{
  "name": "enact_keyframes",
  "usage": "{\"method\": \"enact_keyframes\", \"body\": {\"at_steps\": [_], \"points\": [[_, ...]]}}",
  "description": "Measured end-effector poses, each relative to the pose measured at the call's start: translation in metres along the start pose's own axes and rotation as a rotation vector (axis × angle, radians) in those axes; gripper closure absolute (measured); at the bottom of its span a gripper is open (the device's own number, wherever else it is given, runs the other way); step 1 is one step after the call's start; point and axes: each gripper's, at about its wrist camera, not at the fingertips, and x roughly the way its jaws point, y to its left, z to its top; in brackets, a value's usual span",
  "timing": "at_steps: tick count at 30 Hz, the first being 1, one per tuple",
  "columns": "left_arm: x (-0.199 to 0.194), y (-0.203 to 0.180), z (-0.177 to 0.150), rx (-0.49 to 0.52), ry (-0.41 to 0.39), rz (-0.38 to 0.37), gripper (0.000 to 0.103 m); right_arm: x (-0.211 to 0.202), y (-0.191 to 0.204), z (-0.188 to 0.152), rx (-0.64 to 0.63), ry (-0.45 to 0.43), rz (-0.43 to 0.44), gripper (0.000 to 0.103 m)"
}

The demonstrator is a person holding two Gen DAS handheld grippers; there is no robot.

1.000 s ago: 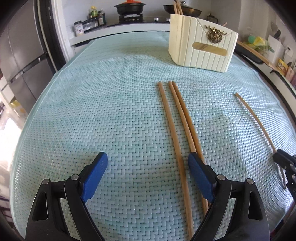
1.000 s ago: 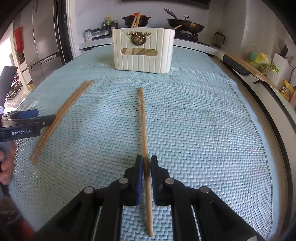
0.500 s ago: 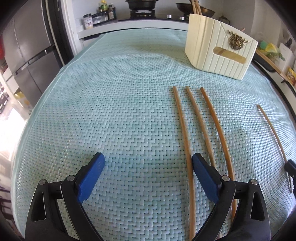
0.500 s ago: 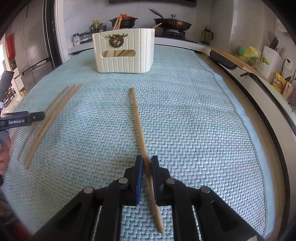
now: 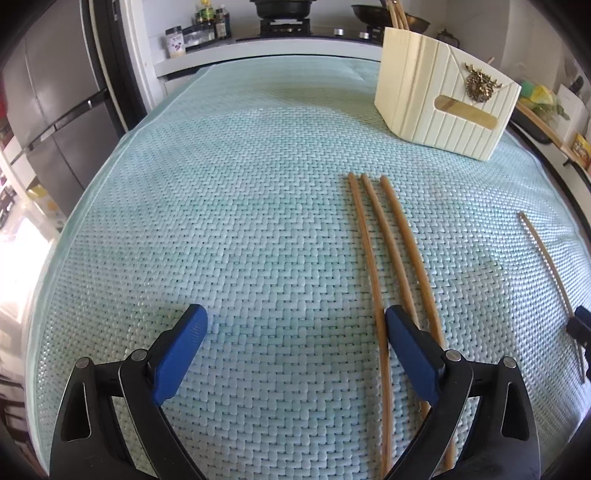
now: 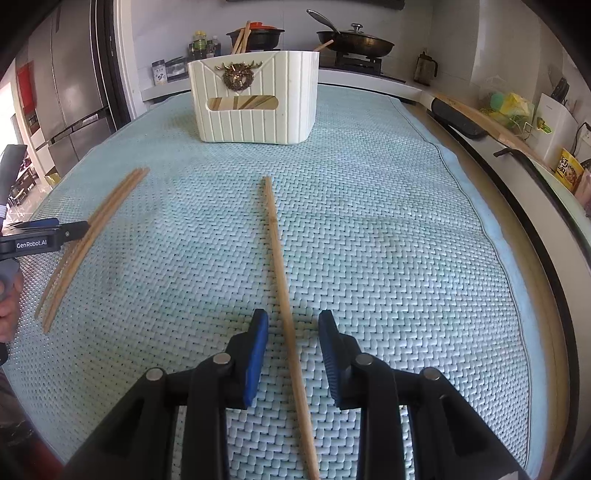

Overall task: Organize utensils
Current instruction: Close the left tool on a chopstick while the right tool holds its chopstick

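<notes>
Four wooden chopsticks (image 5: 391,254) flat on mat

Sunlit kitchen — steel fridge (image 6: 70,92), stove (image 6: 354,59)

A pale green woven mat (image 6: 388,258) covers the tabletop (image 6: 524,236), whose bare edge shows along the right. Behind it, a white counter (image 6: 362,75) carries a stove with a black clay pot with an orange lid (image 6: 258,35) and a dark frying pan with a glass lid (image 6: 354,42). Left of the pot stand several jars and bottles (image 6: 177,68). A stainless steel refrigerator (image 6: 70,85) fills the far left. On the right, a long wooden board (image 6: 491,125) lies along the side counter, near a yellow-green sponge (image 6: 513,105) and a yellow snack packet (image 6: 570,170).
</notes>
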Motion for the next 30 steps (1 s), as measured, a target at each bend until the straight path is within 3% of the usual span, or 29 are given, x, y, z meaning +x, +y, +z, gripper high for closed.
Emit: {"method": "enact_keyframes", "body": {"at_steps": [9,25,30], "points": [[0.01,0.017,0.014,-0.005,0.012,0.011,0.006,0.007,0.0,0.011,-0.01,0.025,0.02,0.074],[0.052,0.005,0.075,0.11,0.066,-0.086,0.013,0.054,0.017,0.075,-0.152,0.11,0.092,0.074],[0.064,0.012,0.097,0.118,0.091,-0.101,0.024,0.076,0.019,0.104,-0.142,0.136,0.12,0.074]]}}
